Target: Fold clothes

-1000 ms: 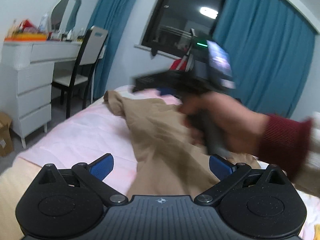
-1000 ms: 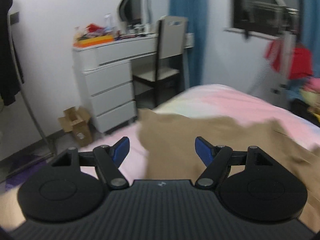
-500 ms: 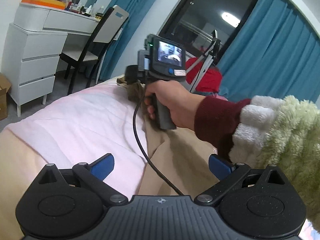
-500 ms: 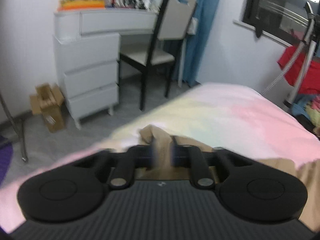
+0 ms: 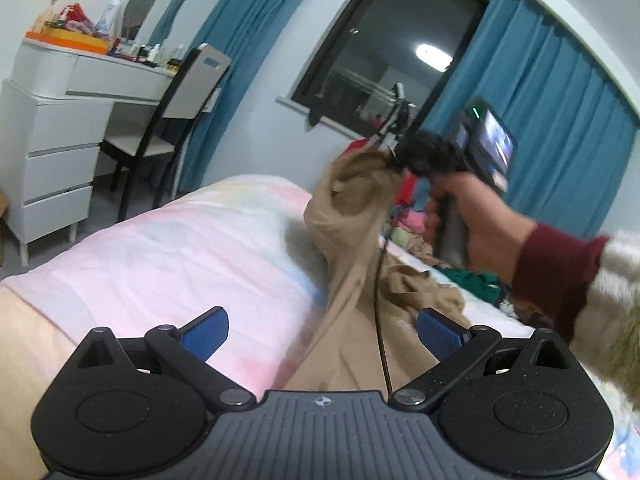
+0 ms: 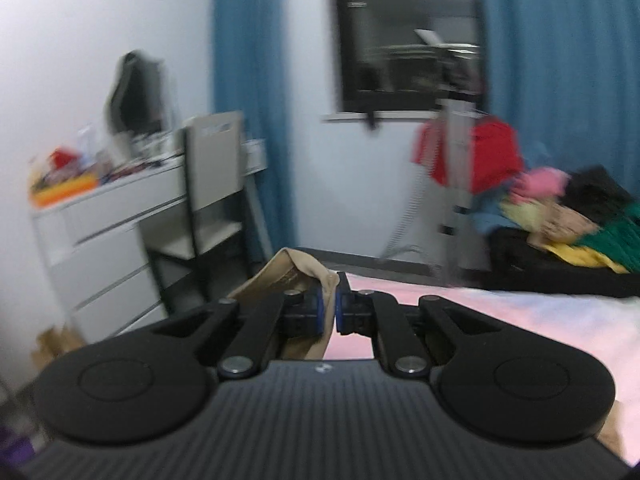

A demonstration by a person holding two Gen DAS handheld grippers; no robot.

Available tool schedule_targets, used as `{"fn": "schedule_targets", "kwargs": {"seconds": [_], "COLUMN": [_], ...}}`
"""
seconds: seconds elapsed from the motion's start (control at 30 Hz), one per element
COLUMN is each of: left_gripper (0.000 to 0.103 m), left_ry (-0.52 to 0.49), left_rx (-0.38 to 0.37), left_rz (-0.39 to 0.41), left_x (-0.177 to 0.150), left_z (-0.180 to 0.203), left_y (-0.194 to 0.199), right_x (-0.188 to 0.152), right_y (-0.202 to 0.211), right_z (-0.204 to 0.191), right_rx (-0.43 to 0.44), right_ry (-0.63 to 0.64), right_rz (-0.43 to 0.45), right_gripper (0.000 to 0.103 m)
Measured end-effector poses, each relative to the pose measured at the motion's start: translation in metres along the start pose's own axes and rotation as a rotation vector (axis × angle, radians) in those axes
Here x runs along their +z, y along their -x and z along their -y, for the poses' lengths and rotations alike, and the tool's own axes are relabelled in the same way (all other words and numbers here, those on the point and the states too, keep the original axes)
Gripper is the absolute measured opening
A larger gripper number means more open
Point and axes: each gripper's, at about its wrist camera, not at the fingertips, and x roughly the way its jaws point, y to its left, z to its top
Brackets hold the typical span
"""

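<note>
A tan garment (image 5: pixel 352 240) lies on the pink bed (image 5: pixel 180 248) and is pulled up at one end. My right gripper (image 6: pixel 329 312) is shut on the garment's edge (image 6: pixel 296 272) and holds it in the air; it also shows in the left wrist view (image 5: pixel 400 160), held by a hand in a dark red cuff. My left gripper (image 5: pixel 322 330) is open and empty, low over the bed, with the garment's lower part lying between its blue pads (image 5: pixel 206 330).
A white dresser (image 5: pixel 52 128) with clutter on top and a black chair (image 5: pixel 176 120) stand left of the bed. A window (image 5: pixel 384 60) with blue curtains is behind. A pile of colourful clothes (image 6: pixel 560 220) lies at the right past the bed.
My right gripper has closed on the garment's edge and lifted it off the bed, up and to the right. My left gripper has stayed open and low.
</note>
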Motion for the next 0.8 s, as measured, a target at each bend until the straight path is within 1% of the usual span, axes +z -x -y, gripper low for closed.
{"fn": "schedule_targets", "kwargs": {"seconds": [0.1, 0.17, 0.27, 0.33, 0.4, 0.43, 0.5, 0.53, 0.57, 0.6, 0.63, 0.7, 0.8], "left_gripper": [0.102, 0.102, 0.102, 0.101, 0.100, 0.100, 0.100, 0.100, 0.100, 0.100, 0.100, 0.100, 0.100], "left_ry": [-0.048, -0.081, -0.114, -0.137, -0.159, -0.176, -0.207, -0.212, -0.218, -0.223, -0.228, -0.239, -0.255], "left_rx": [-0.023, -0.029, -0.023, -0.019, -0.015, -0.007, 0.007, 0.005, 0.003, 0.002, 0.000, -0.004, -0.009], "left_rz": [-0.005, -0.020, -0.068, -0.100, -0.133, -0.133, -0.118, -0.118, -0.119, -0.119, -0.120, -0.121, -0.123], "left_x": [-0.006, -0.012, -0.021, -0.027, -0.033, -0.034, -0.033, -0.033, -0.033, -0.033, -0.033, -0.033, -0.033], "left_z": [0.017, 0.027, 0.037, 0.043, 0.050, 0.052, 0.054, 0.055, 0.055, 0.056, 0.057, 0.059, 0.061], "left_y": [-0.005, -0.012, -0.028, -0.039, -0.051, -0.054, -0.057, -0.056, -0.054, -0.053, -0.052, -0.049, -0.045], "right_x": [0.012, -0.002, -0.029, -0.047, -0.060, -0.064, -0.065, -0.065, -0.064, -0.063, -0.059, -0.051, -0.040], "right_y": [0.020, 0.021, 0.019, 0.013, 0.010, 0.011, 0.014, 0.016, 0.021, 0.028, 0.035, 0.052, 0.090], "right_z": [0.051, 0.086, 0.131, 0.153, 0.165, 0.169, 0.169, 0.169, 0.167, 0.165, 0.163, 0.160, 0.147], "right_rx": [-0.057, -0.103, -0.163, -0.182, -0.180, -0.173, -0.151, -0.139, -0.126, -0.112, -0.097, -0.066, -0.033], "right_ry": [-0.086, -0.133, -0.213, -0.271, -0.316, -0.328, -0.317, -0.309, -0.304, -0.300, -0.297, -0.291, -0.260], "right_rz": [0.036, 0.025, 0.000, -0.039, -0.076, -0.080, -0.076, -0.074, -0.062, -0.047, -0.037, -0.030, -0.015], "right_gripper": [0.008, 0.009, 0.010, 0.011, 0.012, 0.013, 0.029, 0.054, 0.083, 0.090, 0.087, 0.087, 0.087]}}
